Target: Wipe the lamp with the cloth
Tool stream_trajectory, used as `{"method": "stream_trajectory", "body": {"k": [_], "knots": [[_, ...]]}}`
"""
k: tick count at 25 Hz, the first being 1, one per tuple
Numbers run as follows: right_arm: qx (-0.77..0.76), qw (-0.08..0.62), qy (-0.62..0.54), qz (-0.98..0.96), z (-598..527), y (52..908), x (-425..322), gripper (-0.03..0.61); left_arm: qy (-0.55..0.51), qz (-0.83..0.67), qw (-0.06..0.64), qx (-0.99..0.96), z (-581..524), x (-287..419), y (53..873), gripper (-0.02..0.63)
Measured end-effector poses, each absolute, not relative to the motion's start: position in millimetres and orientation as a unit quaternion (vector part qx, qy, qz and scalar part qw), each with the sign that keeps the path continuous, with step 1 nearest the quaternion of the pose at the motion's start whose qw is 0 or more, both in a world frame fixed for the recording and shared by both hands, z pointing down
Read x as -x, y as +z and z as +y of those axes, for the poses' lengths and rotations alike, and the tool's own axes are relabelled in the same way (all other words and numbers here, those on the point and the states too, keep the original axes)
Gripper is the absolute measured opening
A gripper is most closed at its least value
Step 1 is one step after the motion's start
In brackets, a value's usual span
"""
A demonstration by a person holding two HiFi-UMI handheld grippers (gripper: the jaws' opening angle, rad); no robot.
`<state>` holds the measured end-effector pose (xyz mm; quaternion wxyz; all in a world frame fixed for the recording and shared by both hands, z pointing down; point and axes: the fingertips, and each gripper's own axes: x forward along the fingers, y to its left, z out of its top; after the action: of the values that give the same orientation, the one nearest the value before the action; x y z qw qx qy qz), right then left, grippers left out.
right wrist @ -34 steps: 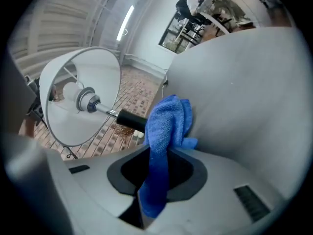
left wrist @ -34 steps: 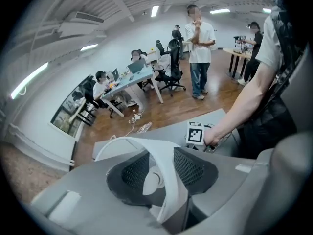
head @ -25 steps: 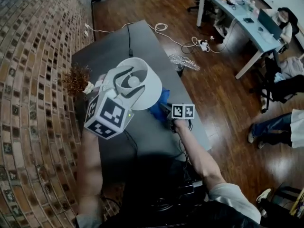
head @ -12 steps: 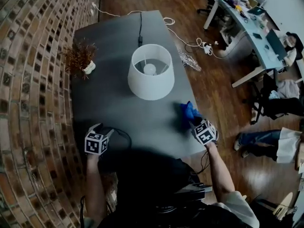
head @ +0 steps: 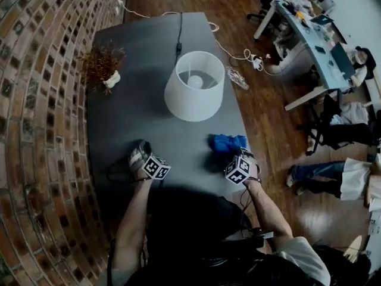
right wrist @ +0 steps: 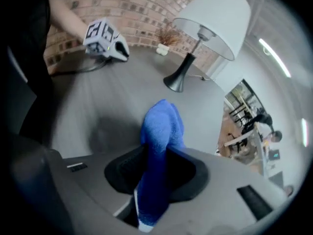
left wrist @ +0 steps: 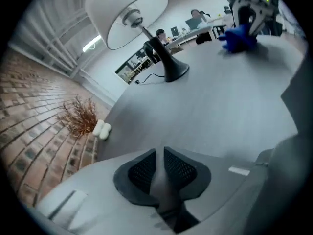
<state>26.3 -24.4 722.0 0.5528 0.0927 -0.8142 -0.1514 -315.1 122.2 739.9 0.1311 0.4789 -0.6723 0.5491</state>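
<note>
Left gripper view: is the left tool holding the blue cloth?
No, the left tool has just been closing its jaws on nothing; the blue cloth sits far across the table.

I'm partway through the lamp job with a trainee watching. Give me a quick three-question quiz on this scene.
1. True or false: the right gripper is clamped on the blue cloth.
2. The dried plant stands: A) on the table by the brick wall; B) beside the cloth; C) in the right gripper.
3. Is the cloth touching the lamp?
Key: 1 true. 2 A. 3 No; bare table lies between them.
</note>
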Motion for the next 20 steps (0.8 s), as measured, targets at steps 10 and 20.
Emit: {"method": "stream_trajectory", "body": {"k": [10, 20], "knots": [[-0.201, 0.233, 0.393, -0.867, -36, 645, -51, 0.272, 0.530, -0.711, 0.083, -0.454, 141, 317, 742, 0.000], [-0.124, 0.048, 0.398, -0.908, -19, 525, -14, 0.064, 0.330, -0.772, 0.235, -0.490, 149, 335, 739, 0.000]]}}
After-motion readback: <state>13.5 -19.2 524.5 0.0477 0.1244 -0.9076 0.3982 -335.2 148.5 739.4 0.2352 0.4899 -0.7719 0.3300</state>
